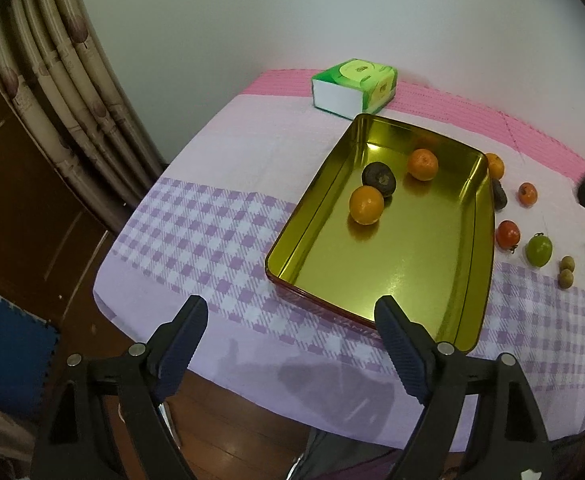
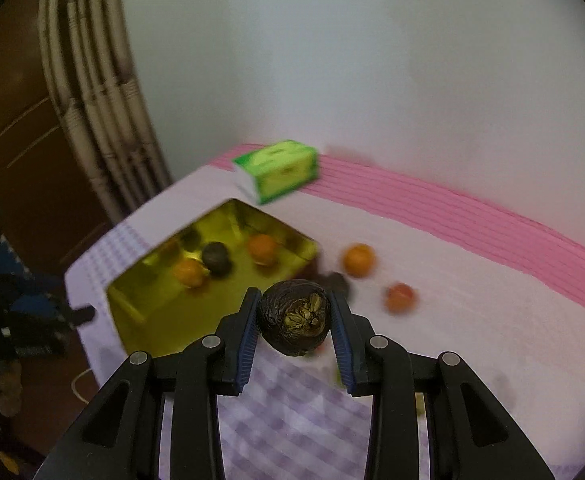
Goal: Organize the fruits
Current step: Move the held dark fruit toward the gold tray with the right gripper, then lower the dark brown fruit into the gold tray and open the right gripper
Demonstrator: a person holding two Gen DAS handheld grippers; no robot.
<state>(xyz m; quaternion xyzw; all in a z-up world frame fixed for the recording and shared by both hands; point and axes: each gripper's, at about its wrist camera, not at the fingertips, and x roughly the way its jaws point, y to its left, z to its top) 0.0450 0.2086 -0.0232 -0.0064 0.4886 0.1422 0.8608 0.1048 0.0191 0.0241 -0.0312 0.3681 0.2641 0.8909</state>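
A: Right gripper state?

B: Closed on a dark wrinkled fruit, pads on its left and right flanks, lifted above the desk just right of the gold tin tray. Right-wrist view was motion-blurred, so I couldn't tell how high.

A: Left gripper?

B: Wide, nothing between the fingers, hanging over the near edge of the desk in front of the tray.

A: How would that fruit handle?

B: My guess: light, with a dry, leathery shell, probably a bit brittle or hollow. The wrinkles gave grip, so slipping looked unlikely; crushing looked the bigger risk. Holding across the widest middle seemed right.

A: Orientation?

B: Roughly round, slightly taller than wide in this view, no real long axis. The paler, crumpled stem scar faced the camera, back toward the wrist.

A: Rest of the fruit?

B: In the tray: two oranges and another dark fruit. Still on the desk to the right of the tray: an orange, a dark fruit, two small red-orange fruits, a green one, two tiny brown ones. Tissue pack at the far end.
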